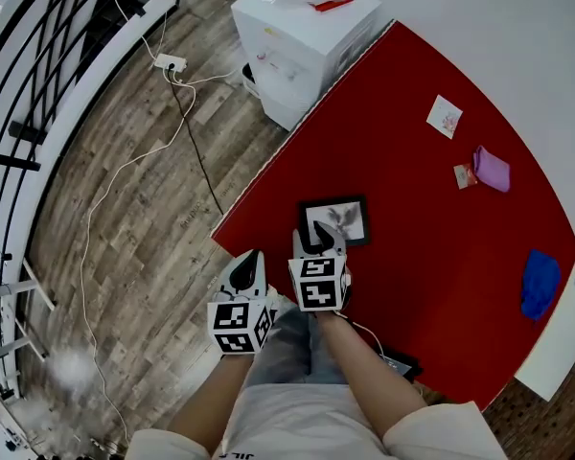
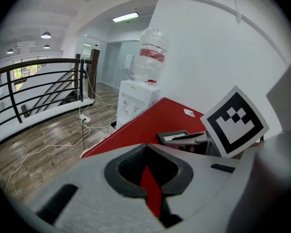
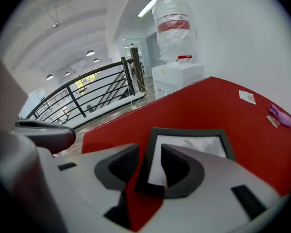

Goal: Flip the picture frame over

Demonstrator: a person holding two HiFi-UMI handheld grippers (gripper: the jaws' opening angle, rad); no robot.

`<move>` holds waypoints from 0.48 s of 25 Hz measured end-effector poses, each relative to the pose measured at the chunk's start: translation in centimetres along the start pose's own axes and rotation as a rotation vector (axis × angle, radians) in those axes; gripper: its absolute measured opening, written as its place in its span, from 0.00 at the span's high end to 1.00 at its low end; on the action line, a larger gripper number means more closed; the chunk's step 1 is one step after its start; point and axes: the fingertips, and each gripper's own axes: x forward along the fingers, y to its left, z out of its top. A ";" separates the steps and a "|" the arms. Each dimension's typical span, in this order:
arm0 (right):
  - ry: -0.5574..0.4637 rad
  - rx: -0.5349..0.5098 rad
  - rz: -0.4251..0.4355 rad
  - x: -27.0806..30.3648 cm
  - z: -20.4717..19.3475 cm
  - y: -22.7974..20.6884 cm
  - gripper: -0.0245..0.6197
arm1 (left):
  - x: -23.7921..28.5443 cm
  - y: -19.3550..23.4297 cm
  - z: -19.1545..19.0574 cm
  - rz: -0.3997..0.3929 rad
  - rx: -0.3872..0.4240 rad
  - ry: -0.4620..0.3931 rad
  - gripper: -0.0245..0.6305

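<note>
A black picture frame (image 1: pixel 337 220) lies picture side up on the red table (image 1: pixel 431 247), near its left edge. My right gripper (image 1: pixel 318 241) is at the frame's near left corner. In the right gripper view the frame (image 3: pixel 189 144) has its left border between the right gripper's (image 3: pixel 149 161) spread jaws, and the pads do not press on it. My left gripper (image 1: pixel 252 268) hangs shut and empty just off the table's near left edge, left of the right one. Its left gripper view shows the left gripper (image 2: pixel 148 171) closed, with the frame (image 2: pixel 177 136) beyond.
A white water dispenser (image 1: pixel 302 36) stands against the table's far left corner. On the table lie a small card (image 1: pixel 445 116), a purple item (image 1: pixel 492 169) and a blue cloth (image 1: pixel 540 284). A black device (image 1: pixel 402 362) sits at the near edge. Cables and a power strip (image 1: pixel 170 62) cross the wood floor beside a railing (image 1: pixel 38 75).
</note>
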 end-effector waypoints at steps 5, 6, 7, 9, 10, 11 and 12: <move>0.038 -0.059 -0.039 0.7 0.2 -0.1 0.77 | 0.0 0.7 0.1 0.004 -0.007 0.000 0.96; 0.052 -0.075 -0.061 0.8 0.1 -0.2 0.78 | -0.1 0.8 0.1 0.004 -0.009 0.000 0.96; 0.067 -0.089 -0.079 1.0 -0.1 -0.3 0.78 | -0.1 0.8 0.0 0.003 -0.011 0.001 0.96; 0.091 -0.103 -0.100 1.2 -0.3 -0.3 0.78 | -0.1 0.8 -0.2 0.002 -0.013 0.002 0.95; 0.102 -0.102 -0.103 1.2 -0.4 -0.3 0.78 | -0.2 0.8 -0.3 0.001 -0.015 0.002 0.95; 0.111 -0.100 -0.103 1.3 -0.4 -0.3 0.78 | -0.2 0.8 -0.4 -0.001 -0.017 0.002 0.95; 0.119 -0.096 -0.101 1.4 -0.4 -0.3 0.78 | -0.1 0.8 -0.4 -0.002 -0.019 0.002 0.95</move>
